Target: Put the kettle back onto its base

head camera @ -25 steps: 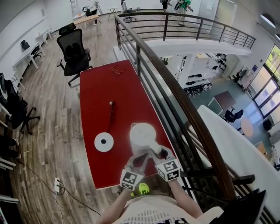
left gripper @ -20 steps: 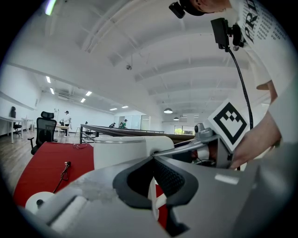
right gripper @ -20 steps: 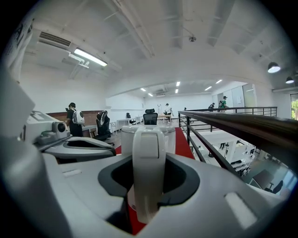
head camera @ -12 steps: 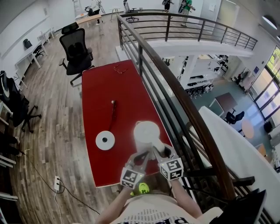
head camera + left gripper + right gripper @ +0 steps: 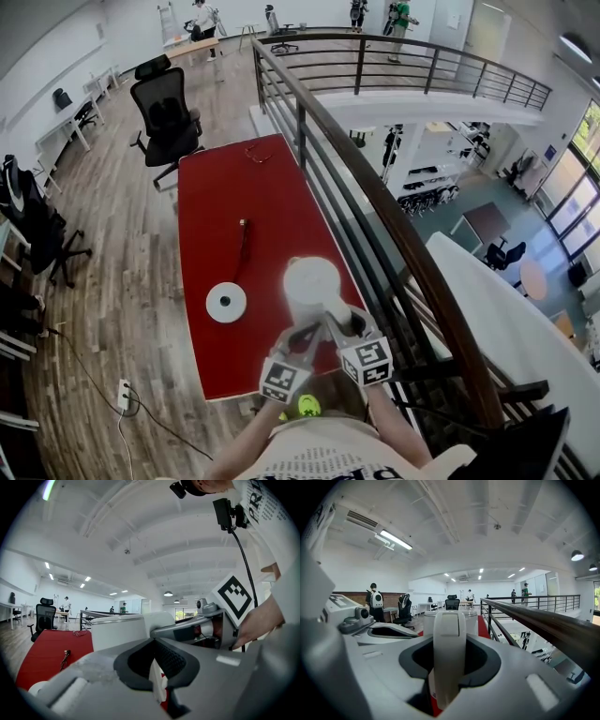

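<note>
One white kettle [image 5: 312, 284], one round white base [image 5: 226, 302], one black cord [image 5: 242, 242] and two tools are in sight. The kettle is over the red desk [image 5: 220, 187], by its right edge toward the near right corner. The base lies near the left edge, apart from the kettle.

The right tool [image 5: 339, 326] is clenched on the kettle's handle [image 5: 449, 639]. The left tool [image 5: 309, 333] has its jaws almost together just beside that handle, with a white sliver between them. I cannot tell whether they pinch it.

Each tool bears one cube [image 5: 366, 360] with black-and-white square markers. The shirt [image 5: 262, 508] print is cut off and unreadable.
</note>
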